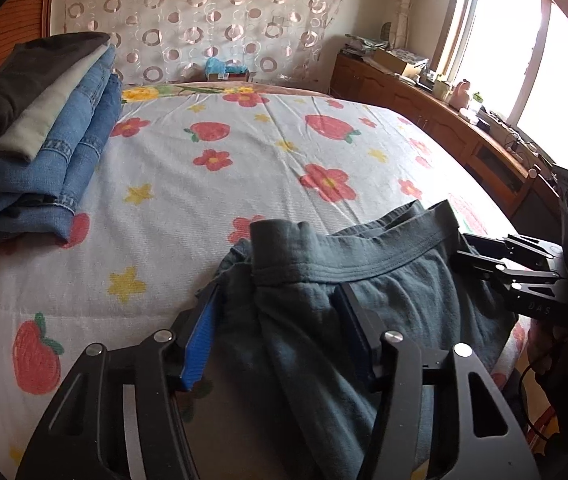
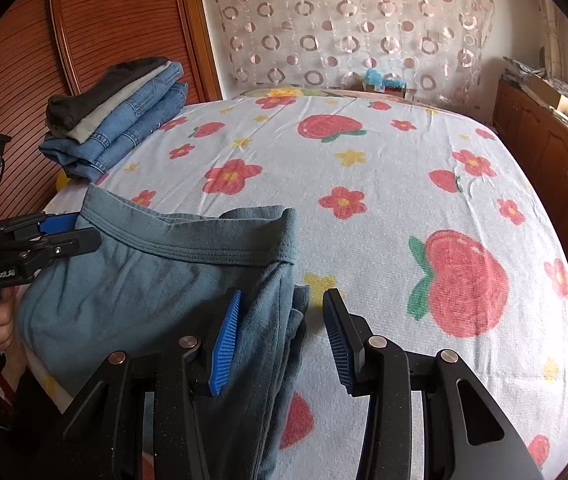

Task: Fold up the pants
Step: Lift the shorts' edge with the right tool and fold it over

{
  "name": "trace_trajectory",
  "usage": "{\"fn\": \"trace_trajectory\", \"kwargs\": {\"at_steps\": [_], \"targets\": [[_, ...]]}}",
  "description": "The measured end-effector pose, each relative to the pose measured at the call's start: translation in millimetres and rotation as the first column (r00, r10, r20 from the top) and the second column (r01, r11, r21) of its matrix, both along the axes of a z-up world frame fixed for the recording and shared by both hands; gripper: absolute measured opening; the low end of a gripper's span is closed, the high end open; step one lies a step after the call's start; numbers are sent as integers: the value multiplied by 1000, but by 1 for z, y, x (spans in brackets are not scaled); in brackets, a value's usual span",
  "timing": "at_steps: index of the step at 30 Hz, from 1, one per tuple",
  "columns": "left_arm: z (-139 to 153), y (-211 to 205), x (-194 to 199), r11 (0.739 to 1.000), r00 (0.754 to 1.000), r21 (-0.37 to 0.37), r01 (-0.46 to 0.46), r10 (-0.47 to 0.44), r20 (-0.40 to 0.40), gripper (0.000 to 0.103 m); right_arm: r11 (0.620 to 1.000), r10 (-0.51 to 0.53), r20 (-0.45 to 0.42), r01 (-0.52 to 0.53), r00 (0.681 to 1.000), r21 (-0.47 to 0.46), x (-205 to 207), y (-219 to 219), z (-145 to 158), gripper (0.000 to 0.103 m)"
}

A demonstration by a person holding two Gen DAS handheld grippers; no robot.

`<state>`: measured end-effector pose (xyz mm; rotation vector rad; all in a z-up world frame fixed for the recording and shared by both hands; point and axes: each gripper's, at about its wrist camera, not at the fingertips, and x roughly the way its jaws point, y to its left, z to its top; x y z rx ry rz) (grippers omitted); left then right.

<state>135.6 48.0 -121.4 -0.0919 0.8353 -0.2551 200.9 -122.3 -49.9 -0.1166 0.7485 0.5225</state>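
Note:
Grey-blue pants (image 1: 324, 300) lie at the near edge of the bed, waistband (image 1: 364, 256) facing up the bed. My left gripper (image 1: 276, 308) is open, its jaws straddling a bunched corner of the waistband. In the right wrist view the pants (image 2: 144, 292) lie at the left, and my right gripper (image 2: 280, 312) is open, with the other waistband corner and the pants' side edge between its jaws. The right gripper shows at the right of the left wrist view (image 1: 464, 248). The left gripper shows at the left of the right wrist view (image 2: 84, 232).
A stack of folded jeans and dark clothes (image 1: 44, 128) sits at the far left of the bed (image 1: 244, 160), also in the right wrist view (image 2: 120, 120). A wooden cabinet (image 1: 424, 108) with clutter runs under the window on the right. A wooden wardrobe (image 2: 104, 20) stands at the left.

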Motion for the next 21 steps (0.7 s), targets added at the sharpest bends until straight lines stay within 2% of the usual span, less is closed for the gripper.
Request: {"fn": "trace_trajectory", "kwargs": {"at_steps": [11,16,17,19,21], "targets": [[-5,0,1,1000,1000,21,-9,8,11,58,1000,-14,-3,15,1000,26,-2,-9,-1,44],[-4,0,0,1000,1000,8,-2,1,17,42,1000,-18,-3,18,1000,-2,-2,-6,1,44],[-4,0,0,1000,1000,1,4,-4,17,40,1000,-17,-7,17,1000,-2,-1,-5,1,43],[-4,-1,-1,1000,1000,-6,9,-9,19,34,1000,1,-18,-1,1000,13,0,-7,2,30],[-4,-2,-2,1000,1000,-9,10,-9,25,29,999,18,-32,-17,999,30,1,-7,2,22]]}}
